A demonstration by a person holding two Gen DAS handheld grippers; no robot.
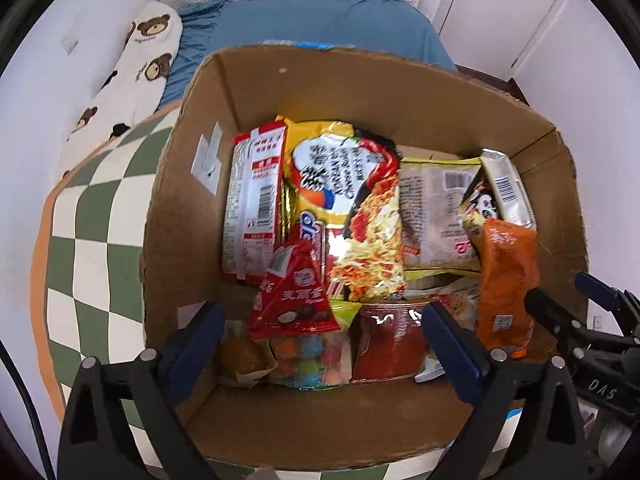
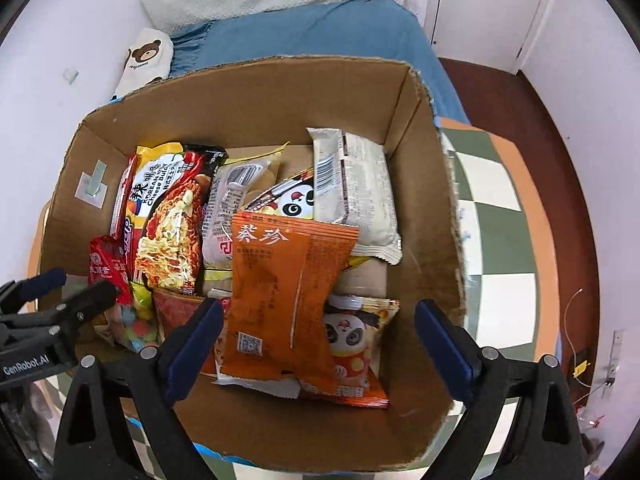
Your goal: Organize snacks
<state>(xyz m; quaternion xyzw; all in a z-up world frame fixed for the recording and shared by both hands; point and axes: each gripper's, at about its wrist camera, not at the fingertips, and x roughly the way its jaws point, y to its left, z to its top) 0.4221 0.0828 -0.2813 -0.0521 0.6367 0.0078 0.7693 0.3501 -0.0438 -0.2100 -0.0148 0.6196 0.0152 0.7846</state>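
Note:
An open cardboard box (image 1: 192, 216) (image 2: 424, 184) holds several snack packets. In the left wrist view my left gripper (image 1: 324, 344) is open above the box's near side, over a red triangular packet (image 1: 292, 300) and a bag of coloured candies (image 1: 308, 360). A yellow-and-red noodle packet (image 1: 360, 216) lies in the middle. In the right wrist view my right gripper (image 2: 320, 340) is open over an orange packet (image 2: 284, 292), which leans on panda-print packets (image 2: 356, 344). Neither gripper holds anything.
The box sits on a green-and-white checked cloth (image 1: 92, 240) (image 2: 496, 248). Behind it is a bed with a blue cover (image 1: 312, 24) and a bear-print pillow (image 1: 132, 76). A dark wood floor (image 2: 560, 184) lies to the right.

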